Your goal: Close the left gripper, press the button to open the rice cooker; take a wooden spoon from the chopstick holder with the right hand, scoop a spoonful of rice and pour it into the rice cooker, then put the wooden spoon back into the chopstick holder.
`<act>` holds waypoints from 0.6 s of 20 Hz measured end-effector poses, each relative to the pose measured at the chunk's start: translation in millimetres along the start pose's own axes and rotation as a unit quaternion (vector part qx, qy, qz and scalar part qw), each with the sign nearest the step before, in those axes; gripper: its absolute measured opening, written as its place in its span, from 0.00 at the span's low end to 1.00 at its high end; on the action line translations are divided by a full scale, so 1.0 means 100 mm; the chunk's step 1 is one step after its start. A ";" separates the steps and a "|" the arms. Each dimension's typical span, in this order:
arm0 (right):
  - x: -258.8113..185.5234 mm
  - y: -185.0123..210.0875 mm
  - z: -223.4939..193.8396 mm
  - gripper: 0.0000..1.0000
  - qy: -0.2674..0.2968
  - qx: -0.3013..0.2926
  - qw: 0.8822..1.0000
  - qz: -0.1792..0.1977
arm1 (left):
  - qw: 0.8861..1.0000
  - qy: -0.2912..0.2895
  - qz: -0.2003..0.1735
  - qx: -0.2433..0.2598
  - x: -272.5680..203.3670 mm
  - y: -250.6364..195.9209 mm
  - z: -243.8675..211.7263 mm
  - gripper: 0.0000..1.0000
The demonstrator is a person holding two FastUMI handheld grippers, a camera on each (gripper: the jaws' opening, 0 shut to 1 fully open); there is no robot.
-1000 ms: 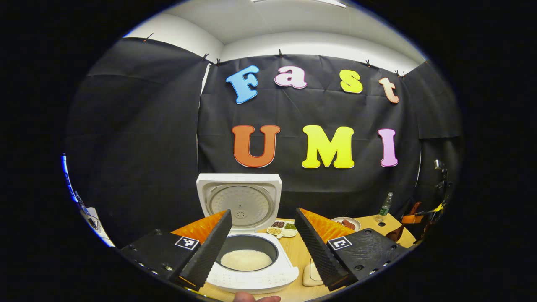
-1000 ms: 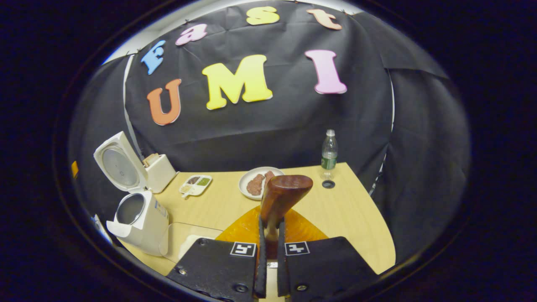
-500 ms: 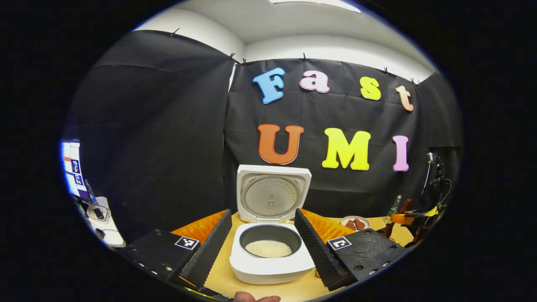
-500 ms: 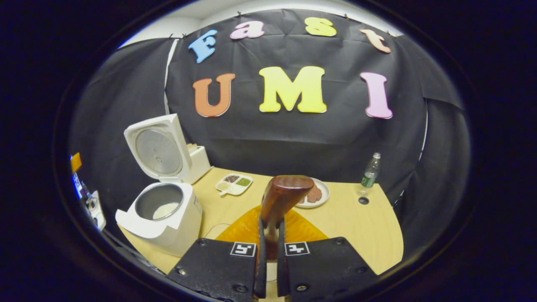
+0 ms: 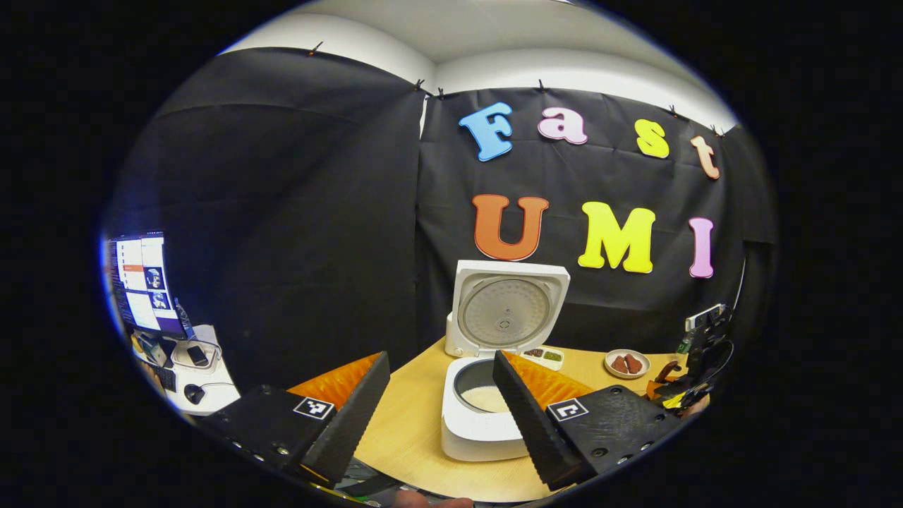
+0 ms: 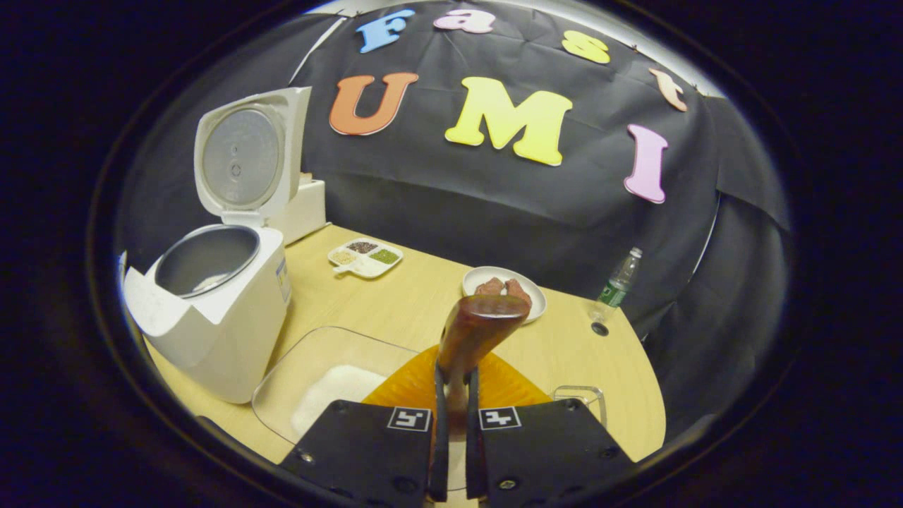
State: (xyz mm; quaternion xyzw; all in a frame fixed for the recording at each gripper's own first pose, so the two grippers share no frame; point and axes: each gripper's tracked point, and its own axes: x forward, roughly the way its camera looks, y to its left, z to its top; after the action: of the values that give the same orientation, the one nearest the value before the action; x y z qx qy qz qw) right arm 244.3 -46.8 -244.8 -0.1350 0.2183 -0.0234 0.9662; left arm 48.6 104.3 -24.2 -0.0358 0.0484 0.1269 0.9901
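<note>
Right gripper (image 6: 451, 423) jaws clamp the wooden spoon (image 6: 474, 331) right of the open rice cooker (image 6: 211, 296); left gripper (image 5: 441, 409) jaws apart.

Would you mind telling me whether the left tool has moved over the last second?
Yes. The left tool has swung left: the rice cooker slid from between its fingers toward the right one.
</note>
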 end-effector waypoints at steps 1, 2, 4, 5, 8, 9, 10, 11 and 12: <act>0.03 0.06 -0.04 0.12 0.002 -0.001 1.000 0.000 | 1.000 0.001 0.001 0.002 -0.01 0.01 0.01 0.94; 0.05 0.12 -0.04 0.11 0.000 0.001 1.000 0.003 | 1.000 0.004 -0.003 0.004 -0.01 0.00 0.01 0.94; 0.10 0.24 -0.02 0.12 0.000 0.015 1.000 0.017 | 1.000 0.009 -0.005 0.009 -0.04 0.00 0.00 0.94; 0.12 0.33 -0.02 0.12 0.003 0.030 0.999 0.034 | 1.000 0.010 -0.005 0.011 -0.05 0.01 0.00 0.94; 0.11 0.56 -0.04 0.12 0.019 0.087 0.992 0.086 | 1.000 0.014 -0.005 0.012 -0.07 -0.02 0.00 0.94; 0.10 0.61 -0.04 0.12 0.023 0.103 0.989 0.100 | 1.000 0.016 -0.005 0.011 -0.08 -0.02 -0.01 0.94; 0.08 0.65 -0.04 0.12 0.027 0.119 0.986 0.112 | 1.000 0.019 -0.006 0.010 -0.08 -0.03 -0.03 0.94; 0.06 0.69 -0.04 0.12 0.035 0.139 0.982 0.126 | 1.000 0.021 -0.008 0.011 -0.09 -0.04 -0.04 0.94; 0.02 0.75 -0.05 0.12 0.042 0.163 0.975 0.143 | 1.000 0.022 -0.009 0.012 -0.10 -0.05 -0.04 0.94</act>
State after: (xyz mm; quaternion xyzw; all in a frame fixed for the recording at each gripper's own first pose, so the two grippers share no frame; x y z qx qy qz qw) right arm 242.9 24.2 -270.0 0.0581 0.2694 0.0739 0.9584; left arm 39.9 96.6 -27.1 -0.0274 0.0712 0.1163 0.9903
